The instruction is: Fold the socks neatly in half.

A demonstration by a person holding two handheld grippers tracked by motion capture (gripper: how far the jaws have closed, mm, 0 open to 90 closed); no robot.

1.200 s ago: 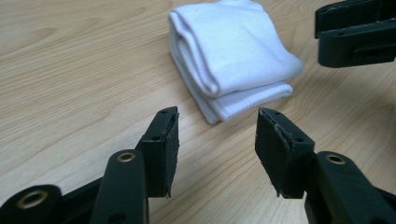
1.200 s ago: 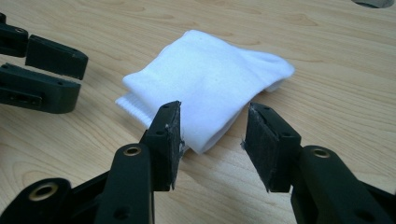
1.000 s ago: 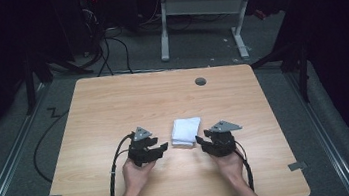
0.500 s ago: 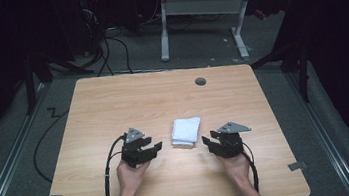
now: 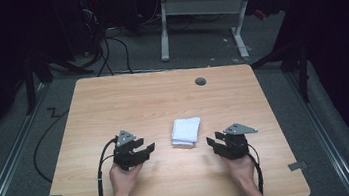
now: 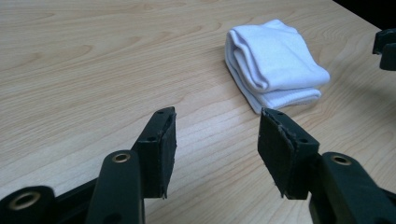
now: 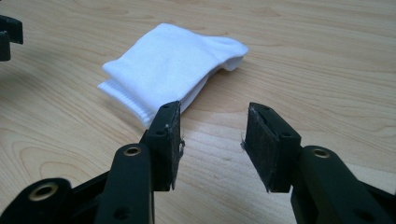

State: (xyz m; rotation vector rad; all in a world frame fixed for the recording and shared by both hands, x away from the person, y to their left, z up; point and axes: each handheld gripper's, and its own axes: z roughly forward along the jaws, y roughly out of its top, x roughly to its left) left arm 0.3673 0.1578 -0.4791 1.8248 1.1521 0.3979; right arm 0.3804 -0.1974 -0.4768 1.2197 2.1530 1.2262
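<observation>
Wooden table [image 5: 162,99], folded white sock [image 5: 186,131] lengthwise front-to-back, left tool [image 5: 144,147], right tool [image 5: 214,142] both open, empty

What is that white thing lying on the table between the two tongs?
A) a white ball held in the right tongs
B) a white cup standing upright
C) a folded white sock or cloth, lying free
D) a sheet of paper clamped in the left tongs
C: the folded white cloth lies flat on the wooden table, with the left tongs and right tongs both open and apart from it.
</observation>
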